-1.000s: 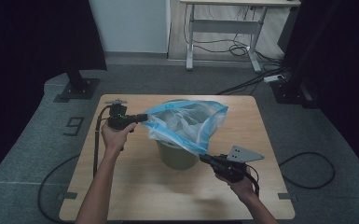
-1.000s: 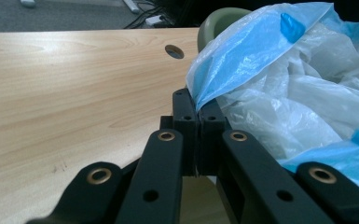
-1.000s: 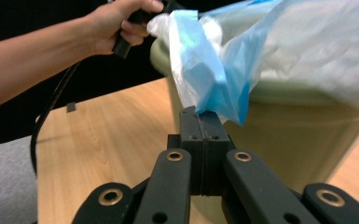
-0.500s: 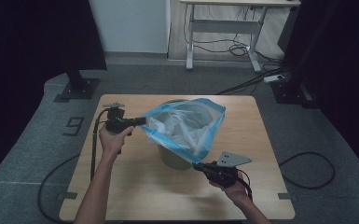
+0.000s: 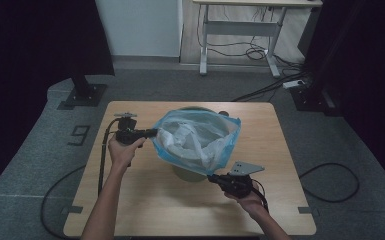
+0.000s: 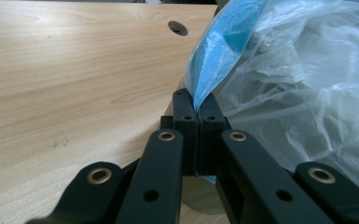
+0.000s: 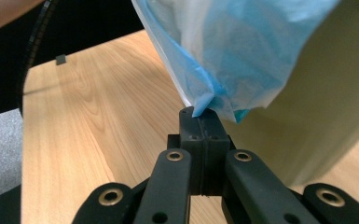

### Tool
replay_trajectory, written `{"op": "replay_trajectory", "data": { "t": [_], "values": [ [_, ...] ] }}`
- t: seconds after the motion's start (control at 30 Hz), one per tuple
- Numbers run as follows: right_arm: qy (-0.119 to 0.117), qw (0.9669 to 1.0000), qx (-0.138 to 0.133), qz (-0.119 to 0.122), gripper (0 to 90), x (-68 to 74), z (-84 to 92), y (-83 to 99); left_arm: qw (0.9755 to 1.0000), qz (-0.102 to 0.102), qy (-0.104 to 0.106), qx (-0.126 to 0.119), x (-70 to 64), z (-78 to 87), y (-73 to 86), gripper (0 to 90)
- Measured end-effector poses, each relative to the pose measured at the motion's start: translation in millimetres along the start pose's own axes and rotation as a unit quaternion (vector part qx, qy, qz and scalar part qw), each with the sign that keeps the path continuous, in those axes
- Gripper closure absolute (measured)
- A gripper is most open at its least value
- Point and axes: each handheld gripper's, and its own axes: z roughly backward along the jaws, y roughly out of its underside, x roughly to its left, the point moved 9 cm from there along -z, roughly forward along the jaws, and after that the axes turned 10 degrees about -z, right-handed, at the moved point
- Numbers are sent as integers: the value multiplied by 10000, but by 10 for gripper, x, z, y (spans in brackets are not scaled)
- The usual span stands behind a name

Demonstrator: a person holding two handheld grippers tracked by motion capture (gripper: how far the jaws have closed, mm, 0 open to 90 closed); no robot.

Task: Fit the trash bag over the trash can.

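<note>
two grippers pinch one blue plastic bag (image 5: 197,140) by opposite edges. the left gripper (image 5: 152,133) has its jaws pressed together on the bag's rim at the left, and the right gripper (image 5: 211,176) is clamped the same way on the bag's lower right corner, nearer the person. the bag is stretched open between them, pale crumpled film showing inside, and it sits over a pale green bin (image 5: 189,173) standing mid-worktop (image 5: 130,200). in the right gripper view the bin's wall is just behind the pinched corner.
</note>
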Motion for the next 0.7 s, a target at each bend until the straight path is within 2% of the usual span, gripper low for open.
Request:
{"op": "replay_trajectory", "data": {
  "t": [0.13, 0.17, 0.2, 0.37, 0.47, 0.6, 0.7],
  "values": [
    [67, 9999, -2, -146, 870, -93, 30, 48, 10000, -5, 17, -31, -10, -9, -13, 887],
    [131, 9998, -28, -135, 822, -115, 54, 46, 10000, -6, 18, -37, -10, -10, -15, 887],
    [261, 9996, -82, -110, 736, -151, 101, 33, 10000, -5, 16, -40, -9, -8, -15, 887],
    [711, 9963, -412, -249, 622, -345, 425, -95, 9999, 1, 1, -104, -1, 14, -29, 888],
    [1038, 9918, -670, -316, 577, -495, 707, -278, 9999, 12, -1, -138, -4, 20, -39, 888],
    [1318, 9858, -984, -329, 558, -667, 1011, -614, 9998, 24, -13, -177, -14, 17, -52, 888],
    [1418, 9831, -1106, -336, 551, -770, 1143, -864, 9998, 5, -32, -188, -23, 21, -68, 888]
  ]
}}
